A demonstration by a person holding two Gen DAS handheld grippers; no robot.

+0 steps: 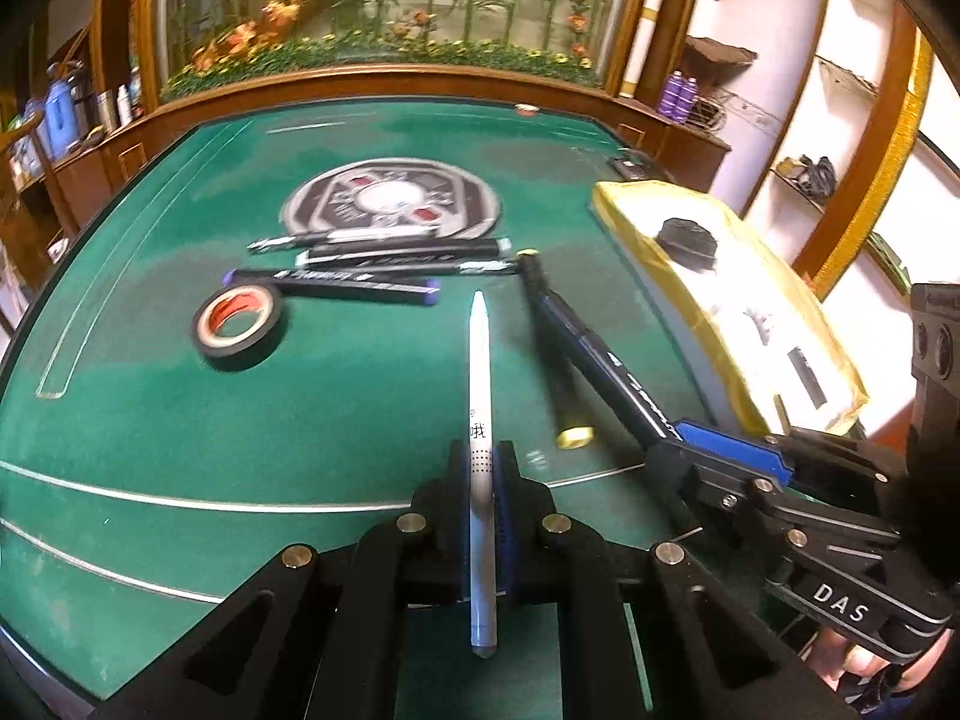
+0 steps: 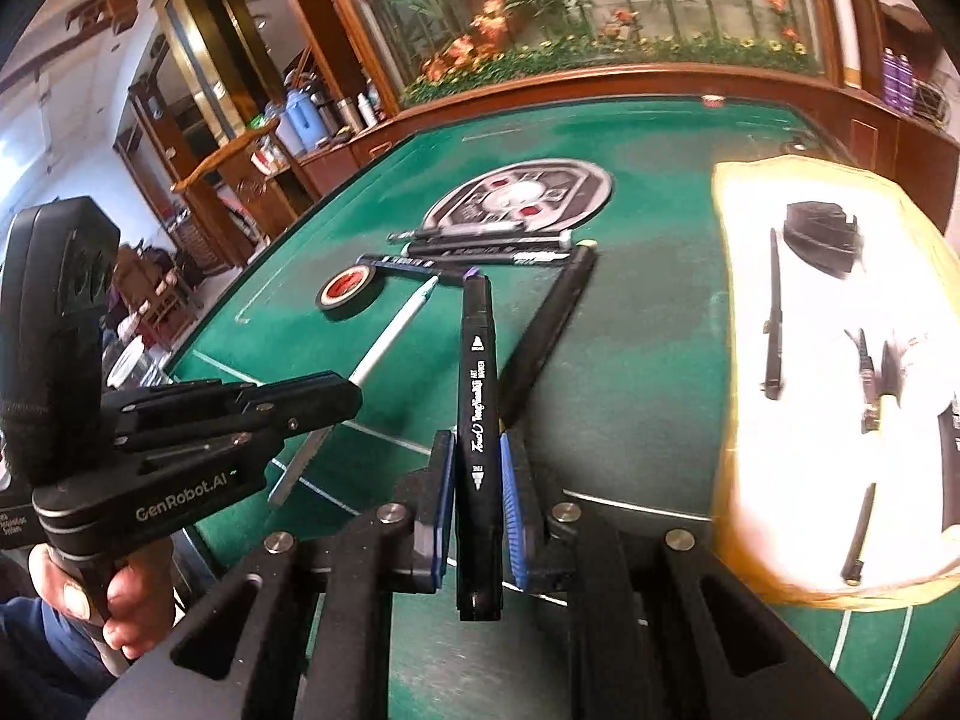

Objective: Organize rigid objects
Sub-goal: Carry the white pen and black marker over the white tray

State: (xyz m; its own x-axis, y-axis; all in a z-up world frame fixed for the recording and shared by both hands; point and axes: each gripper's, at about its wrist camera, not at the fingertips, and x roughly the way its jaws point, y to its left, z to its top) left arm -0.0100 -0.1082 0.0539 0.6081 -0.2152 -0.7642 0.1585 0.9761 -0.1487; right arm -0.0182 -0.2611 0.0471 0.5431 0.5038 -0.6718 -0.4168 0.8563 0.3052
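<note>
My left gripper (image 1: 483,456) is shut on a white pen (image 1: 479,360) that points forward over the green table (image 1: 150,420). My right gripper (image 2: 477,450) is shut on a black marker (image 2: 477,372) with a purple tip, held lengthwise between the blue pads. Each gripper shows in the other's view: the right gripper (image 1: 678,444) with its black marker (image 1: 600,354), and the left gripper (image 2: 336,402) with the white pen (image 2: 390,336). A black marker with yellow caps (image 2: 546,324) lies on the felt just beyond. Further off lie several black markers (image 1: 372,258) in a row.
A roll of black tape (image 1: 237,324) lies left of the markers. A white tray with a yellow rim (image 2: 726,312) stands at the right, holding several pens and a black lump (image 2: 822,234). A round control panel (image 1: 390,198) sits mid-table. Wooden cabinets surround the table.
</note>
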